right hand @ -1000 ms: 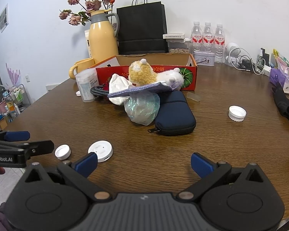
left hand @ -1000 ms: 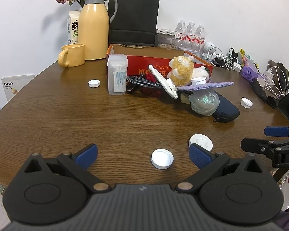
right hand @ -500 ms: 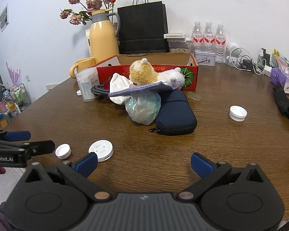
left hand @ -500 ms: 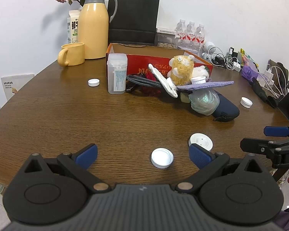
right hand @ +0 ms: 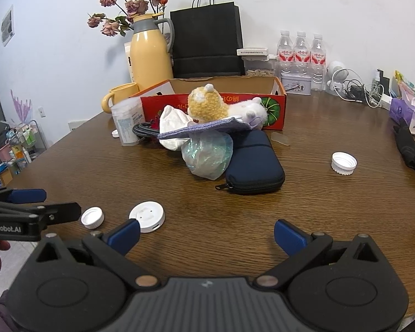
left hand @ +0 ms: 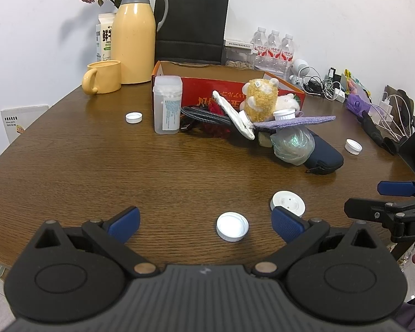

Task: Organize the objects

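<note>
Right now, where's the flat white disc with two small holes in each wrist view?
Left wrist: the white disc lies low and right, just above the right fingertip.
Right wrist: the disc lies low and left, beside the left fingertip.
Shared landmark: the dark blue zip case behind it.

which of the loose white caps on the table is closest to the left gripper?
The small white cap lying between the open fingers of the left gripper. The cap by the clear container and the ribbed one near the cables lie far off.
</note>
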`<move>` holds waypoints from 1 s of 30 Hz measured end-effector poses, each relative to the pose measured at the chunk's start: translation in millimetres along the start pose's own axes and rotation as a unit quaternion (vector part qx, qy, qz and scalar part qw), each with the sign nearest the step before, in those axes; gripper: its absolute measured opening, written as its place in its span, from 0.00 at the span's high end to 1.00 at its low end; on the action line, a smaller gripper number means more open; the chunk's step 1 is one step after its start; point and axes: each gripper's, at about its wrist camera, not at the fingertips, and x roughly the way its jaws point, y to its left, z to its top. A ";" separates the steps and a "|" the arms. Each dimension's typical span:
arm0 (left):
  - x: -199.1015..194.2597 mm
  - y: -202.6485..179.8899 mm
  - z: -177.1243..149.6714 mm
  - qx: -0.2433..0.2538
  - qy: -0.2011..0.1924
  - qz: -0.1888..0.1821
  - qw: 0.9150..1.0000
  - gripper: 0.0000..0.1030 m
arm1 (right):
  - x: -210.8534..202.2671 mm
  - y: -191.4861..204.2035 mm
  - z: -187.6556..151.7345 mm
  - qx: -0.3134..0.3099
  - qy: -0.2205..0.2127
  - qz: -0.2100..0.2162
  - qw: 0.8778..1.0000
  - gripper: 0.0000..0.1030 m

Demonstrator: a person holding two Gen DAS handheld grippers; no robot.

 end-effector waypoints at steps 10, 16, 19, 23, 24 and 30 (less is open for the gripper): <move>4.1 0.3 -3.0 -0.004 0.008 -0.013 1.000 0.00 | 1.0 0.0 1.1 -0.003 0.001 0.007 1.000 0.00; 15.5 -3.2 -2.5 0.004 0.017 -0.032 0.999 0.06 | 10.3 2.8 0.6 -0.018 0.008 0.015 1.000 0.00; 23.0 -8.2 -2.9 0.015 0.022 -0.033 0.999 0.22 | 15.7 3.9 0.1 -0.024 0.013 0.015 1.000 0.00; 29.8 -17.5 -6.4 0.041 0.026 -0.034 0.998 0.59 | 21.4 6.6 0.4 -0.035 0.016 0.013 0.999 0.00; 29.8 -19.4 -7.1 0.048 0.023 -0.035 0.998 0.71 | 22.5 7.8 0.5 -0.039 0.017 0.015 0.999 0.00; 28.2 -12.7 -7.0 0.033 0.019 -0.042 0.998 0.72 | 33.6 20.6 1.0 -0.063 0.013 0.028 0.998 0.00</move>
